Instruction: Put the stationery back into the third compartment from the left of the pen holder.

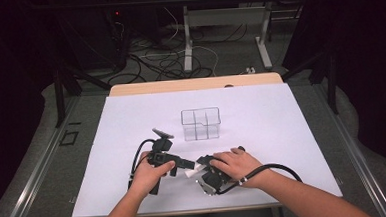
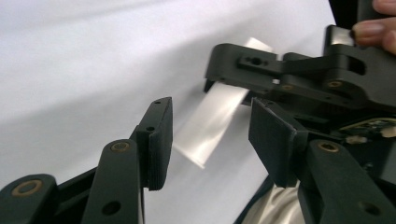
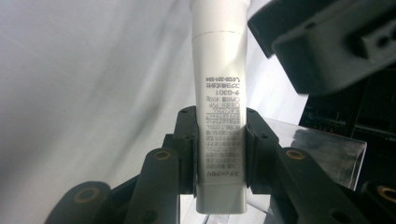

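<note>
The white tube (image 3: pixel 219 121) sits clamped between the right gripper's (image 3: pixel 220 140) jaws, near the table's front edge and well short of the clear box (image 1: pixel 201 123). The left gripper (image 2: pixel 210 135), just beside the tube, gapes wide and holds nothing.

Open white sheet (image 1: pixel 282 134) all round — the clear divided box (image 1: pixel 201 123) alone stands mid-table, beyond both hands.
</note>
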{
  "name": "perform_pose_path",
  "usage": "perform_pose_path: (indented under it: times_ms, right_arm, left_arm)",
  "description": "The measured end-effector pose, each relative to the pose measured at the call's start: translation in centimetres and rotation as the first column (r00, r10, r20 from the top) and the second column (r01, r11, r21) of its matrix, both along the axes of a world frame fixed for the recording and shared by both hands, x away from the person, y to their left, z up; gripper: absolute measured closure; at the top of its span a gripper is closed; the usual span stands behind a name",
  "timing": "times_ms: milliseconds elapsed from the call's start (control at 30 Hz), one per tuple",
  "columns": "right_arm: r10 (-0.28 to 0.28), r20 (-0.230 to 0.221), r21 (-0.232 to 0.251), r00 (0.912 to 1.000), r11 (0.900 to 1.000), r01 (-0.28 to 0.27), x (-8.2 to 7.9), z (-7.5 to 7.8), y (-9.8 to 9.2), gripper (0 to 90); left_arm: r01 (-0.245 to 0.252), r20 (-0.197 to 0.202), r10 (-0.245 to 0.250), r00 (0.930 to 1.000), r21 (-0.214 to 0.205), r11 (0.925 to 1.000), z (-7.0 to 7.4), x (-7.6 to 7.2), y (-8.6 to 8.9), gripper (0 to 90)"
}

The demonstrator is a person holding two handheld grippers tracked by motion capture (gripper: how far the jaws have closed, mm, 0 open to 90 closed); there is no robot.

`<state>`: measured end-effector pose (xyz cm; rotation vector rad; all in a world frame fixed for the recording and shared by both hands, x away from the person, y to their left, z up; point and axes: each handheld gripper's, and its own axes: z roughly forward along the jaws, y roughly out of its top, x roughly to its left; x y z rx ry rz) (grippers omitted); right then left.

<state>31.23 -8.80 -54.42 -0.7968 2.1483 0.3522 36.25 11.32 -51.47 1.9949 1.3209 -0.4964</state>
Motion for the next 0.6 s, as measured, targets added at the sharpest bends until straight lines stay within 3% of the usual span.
perform_pose_path:
  times_ms: [367, 467, 533, 567, 600]
  right_arm:
    - [-0.024, -0.024, 0.039, 0.9994, 0.9989, 0.025, 0.2, 0.3, -0.3, 70.6]
    - [-0.036, -0.044, 0.050, 0.9984, 0.9980, 0.038, 0.4, 0.6, -0.4, 70.6]
    - [-0.057, -0.050, 0.067, 0.9971, 0.9959, 0.061, 0.5, 0.7, -0.6, 70.6]
    - [-0.058, -0.058, 0.074, 0.9966, 0.9953, 0.063, 0.6, 0.8, -0.6, 70.6]
    - [-0.049, -0.041, 0.101, 0.9979, 0.9935, 0.053, 0.7, 0.9, -0.6, 70.6]
  left_arm:
    - [-0.056, 0.094, 0.052, 0.9942, 0.049, 0.9972, -0.4, 0.5, 1.0, 41.9]
    - [-0.054, 0.155, 0.040, 0.9870, 0.087, 0.9948, -0.5, 0.7, 1.6, 39.5]
    - [-0.088, 0.169, 0.071, 0.9830, 0.093, 0.9918, -0.6, 0.7, 1.6, 38.5]
    - [-0.084, 0.188, 0.064, 0.9800, 0.104, 0.9910, -0.7, 0.8, 1.7, 37.8]
    - [-0.099, 0.190, 0.078, 0.9788, 0.105, 0.9896, -0.6, 0.7, 1.7, 37.1]
